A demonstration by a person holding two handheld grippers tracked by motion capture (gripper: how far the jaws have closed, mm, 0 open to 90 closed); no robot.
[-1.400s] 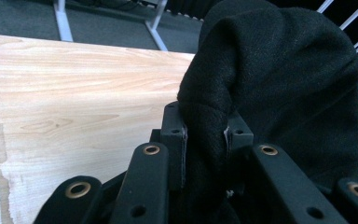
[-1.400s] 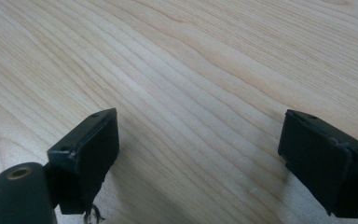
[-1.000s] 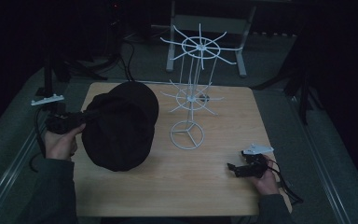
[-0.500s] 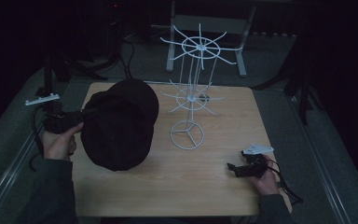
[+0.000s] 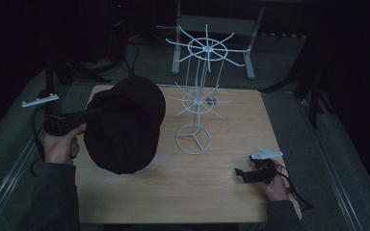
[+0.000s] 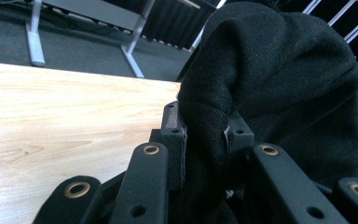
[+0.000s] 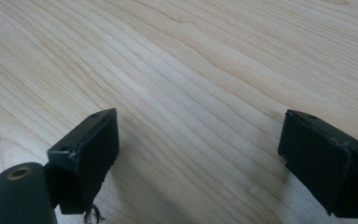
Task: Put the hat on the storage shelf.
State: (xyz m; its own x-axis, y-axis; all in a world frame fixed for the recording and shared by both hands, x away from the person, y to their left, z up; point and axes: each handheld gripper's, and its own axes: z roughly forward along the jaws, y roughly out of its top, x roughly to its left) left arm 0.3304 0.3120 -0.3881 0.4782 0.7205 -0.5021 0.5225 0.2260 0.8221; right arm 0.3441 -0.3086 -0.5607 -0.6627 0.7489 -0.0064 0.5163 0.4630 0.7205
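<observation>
A black fabric hat (image 5: 125, 124) hangs above the left half of the wooden table (image 5: 231, 125). My left gripper (image 5: 96, 111) is shut on the hat's edge; in the left gripper view the dark cloth (image 6: 279, 88) is pinched between the two pads at my left gripper (image 6: 205, 135). A white wire hat stand (image 5: 200, 98) with spoked rings rises from its round base at the table's middle. My right gripper (image 5: 241, 173) lies low near the table's front right corner. Its jaws stand wide apart over bare wood in the right gripper view, with nothing inside my right gripper (image 7: 198, 154).
Behind the table a grey metal frame (image 5: 212, 24) stands on the dark floor. Cables trail off the right gripper past the table's right edge (image 5: 282, 159). The wood between the stand's base and the right gripper is bare.
</observation>
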